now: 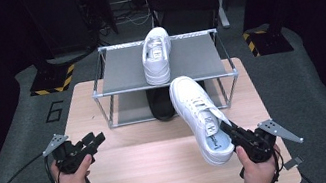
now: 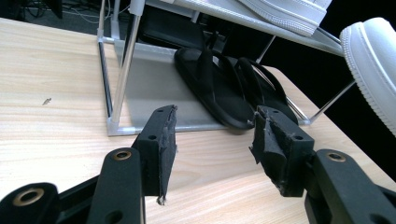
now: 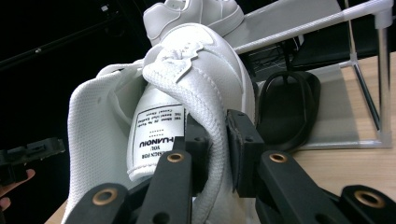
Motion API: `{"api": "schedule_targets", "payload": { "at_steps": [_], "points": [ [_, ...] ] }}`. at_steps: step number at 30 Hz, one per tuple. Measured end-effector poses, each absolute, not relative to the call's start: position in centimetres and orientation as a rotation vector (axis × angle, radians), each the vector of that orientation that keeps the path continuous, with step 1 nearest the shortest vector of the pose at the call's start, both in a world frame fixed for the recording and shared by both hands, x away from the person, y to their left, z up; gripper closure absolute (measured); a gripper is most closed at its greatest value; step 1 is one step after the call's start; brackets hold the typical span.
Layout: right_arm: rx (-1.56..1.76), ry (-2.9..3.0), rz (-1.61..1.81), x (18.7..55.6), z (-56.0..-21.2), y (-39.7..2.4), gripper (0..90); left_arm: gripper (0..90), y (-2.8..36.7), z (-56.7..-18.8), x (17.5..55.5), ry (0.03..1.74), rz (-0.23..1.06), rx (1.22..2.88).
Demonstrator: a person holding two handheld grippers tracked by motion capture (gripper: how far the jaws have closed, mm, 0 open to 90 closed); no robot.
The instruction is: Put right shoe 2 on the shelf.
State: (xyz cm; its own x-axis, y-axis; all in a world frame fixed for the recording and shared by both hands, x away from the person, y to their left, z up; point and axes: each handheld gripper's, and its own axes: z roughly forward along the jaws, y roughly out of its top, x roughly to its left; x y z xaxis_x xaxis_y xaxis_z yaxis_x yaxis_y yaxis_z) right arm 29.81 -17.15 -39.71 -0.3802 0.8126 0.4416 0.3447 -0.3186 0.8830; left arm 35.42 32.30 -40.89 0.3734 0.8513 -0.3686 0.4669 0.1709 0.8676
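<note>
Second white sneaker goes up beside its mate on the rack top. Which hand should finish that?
Right. The right gripper already clamps the sneaker by its collar; the left gripper is open, away from it.

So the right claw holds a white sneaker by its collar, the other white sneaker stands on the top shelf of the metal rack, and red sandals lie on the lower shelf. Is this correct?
Almost. The sandals on the lower shelf are black, not red, as the left gripper view shows. The rest holds: the right claw grips the white sneaker by its collar, and the other white sneaker stands on the top shelf of the metal rack.
</note>
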Motion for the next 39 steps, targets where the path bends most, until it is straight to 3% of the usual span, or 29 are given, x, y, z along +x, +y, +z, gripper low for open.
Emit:
{"api": "schedule_targets", "payload": {
  "at_steps": [18, 39],
  "points": [
    [1.469, 1.498, 1.728, 30.5, -36.8, -18.6, 79.3, 48.9, 32.2, -40.9, 35.4, 1.256, 0.411, 1.460],
    [1.483, 1.479, 1.666, 34.2, -34.2, -18.3, 79.3, 48.9, 33.2, -40.9, 34.8, 1.251, 0.417, 1.445]
  ]
}}
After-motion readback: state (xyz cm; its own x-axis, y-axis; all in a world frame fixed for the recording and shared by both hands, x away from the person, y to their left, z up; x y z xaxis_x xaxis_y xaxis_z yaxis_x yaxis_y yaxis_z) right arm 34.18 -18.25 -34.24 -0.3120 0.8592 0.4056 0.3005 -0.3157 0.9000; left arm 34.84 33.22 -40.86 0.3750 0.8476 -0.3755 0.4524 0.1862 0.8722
